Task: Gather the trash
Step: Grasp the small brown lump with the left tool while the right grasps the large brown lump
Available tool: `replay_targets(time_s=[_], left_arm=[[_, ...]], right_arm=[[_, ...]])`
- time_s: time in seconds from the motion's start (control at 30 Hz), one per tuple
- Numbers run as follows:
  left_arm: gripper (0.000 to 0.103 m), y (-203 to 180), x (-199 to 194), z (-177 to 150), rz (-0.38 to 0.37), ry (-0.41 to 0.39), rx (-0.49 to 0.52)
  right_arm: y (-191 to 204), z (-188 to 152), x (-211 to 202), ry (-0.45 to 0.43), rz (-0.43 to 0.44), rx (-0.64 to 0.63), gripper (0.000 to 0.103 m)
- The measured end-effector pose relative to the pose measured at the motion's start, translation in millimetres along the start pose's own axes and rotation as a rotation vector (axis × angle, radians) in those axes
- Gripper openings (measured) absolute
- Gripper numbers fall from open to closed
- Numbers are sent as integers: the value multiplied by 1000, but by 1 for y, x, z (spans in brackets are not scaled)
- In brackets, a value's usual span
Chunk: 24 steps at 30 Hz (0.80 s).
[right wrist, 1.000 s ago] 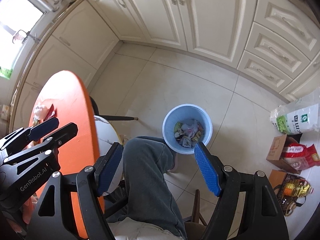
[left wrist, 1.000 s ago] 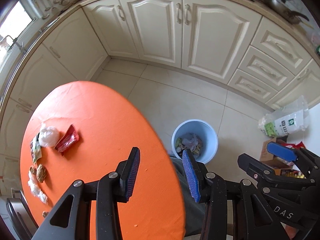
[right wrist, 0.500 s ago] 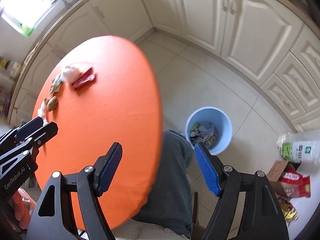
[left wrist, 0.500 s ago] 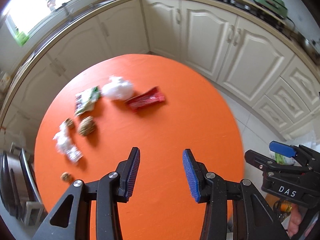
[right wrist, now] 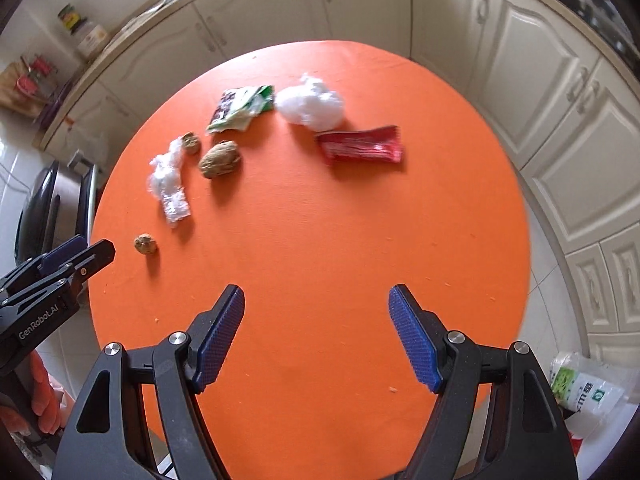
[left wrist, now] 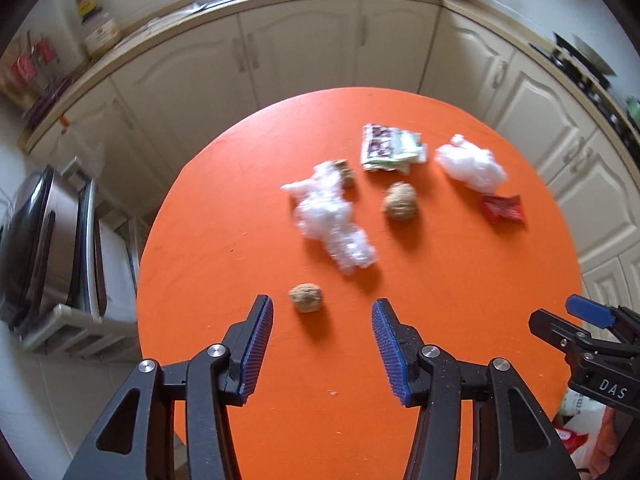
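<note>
L gripper jaws are opening, about half apart, nothing between the blue ribbed pads; they hang over the near part of the round orange desk. R gripper jaws stand wide, empty too, over bare orange surface nearer the desk's front edge

Just beyond the L jaws, nearer the left pad, lies a small brown nut-like ball, not touched. Further out: a long crumpled clear plastic wrap, w/ a small brown crumbly bit touching its far end. Beside that, to the right, a bigger brown walnut-like lump. Behind it a flattened green-and-white printed packet. Right of the packet a white scrunched plastic wad, and just next to that a red foil snack wrapper. All trash sits on the far half of the desk, well apart from the R jaws

R wrist view shows the same row from the other side; L gripper pokes in at its left edge, w/ fingers of a hand below it. Cream kitchen cabinets curve round behind the desk; a steel appliance stands off the desk's left side; a white bag w/ green print lies on the floor at right
</note>
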<state>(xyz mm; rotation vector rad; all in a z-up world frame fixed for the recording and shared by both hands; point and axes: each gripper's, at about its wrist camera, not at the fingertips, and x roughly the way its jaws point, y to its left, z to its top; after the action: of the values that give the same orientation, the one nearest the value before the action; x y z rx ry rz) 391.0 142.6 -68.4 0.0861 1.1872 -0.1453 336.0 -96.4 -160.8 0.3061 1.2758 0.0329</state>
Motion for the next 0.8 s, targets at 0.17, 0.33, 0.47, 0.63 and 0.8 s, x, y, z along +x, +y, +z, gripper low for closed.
replay_targets(time_s=[0.17,0.33,0.47,0.63,0.8], left_arm=[[51,24,29,17,-37,54,-70],[49,42,66,21,-78,129,-94],[36,50,82,23,-151,163,-116],[24,54,86,29,-142,126,-111],[24,65,89,25,-157,120,-133]], right_arm=[[23,11,22,46,7,-39,76],[19,17,37,83,-16,-14,76],[23,25,45,95,-35,-18,76],[47,34,57,123,-39,-82,76],[62,58,77,133,-50,-81,76]])
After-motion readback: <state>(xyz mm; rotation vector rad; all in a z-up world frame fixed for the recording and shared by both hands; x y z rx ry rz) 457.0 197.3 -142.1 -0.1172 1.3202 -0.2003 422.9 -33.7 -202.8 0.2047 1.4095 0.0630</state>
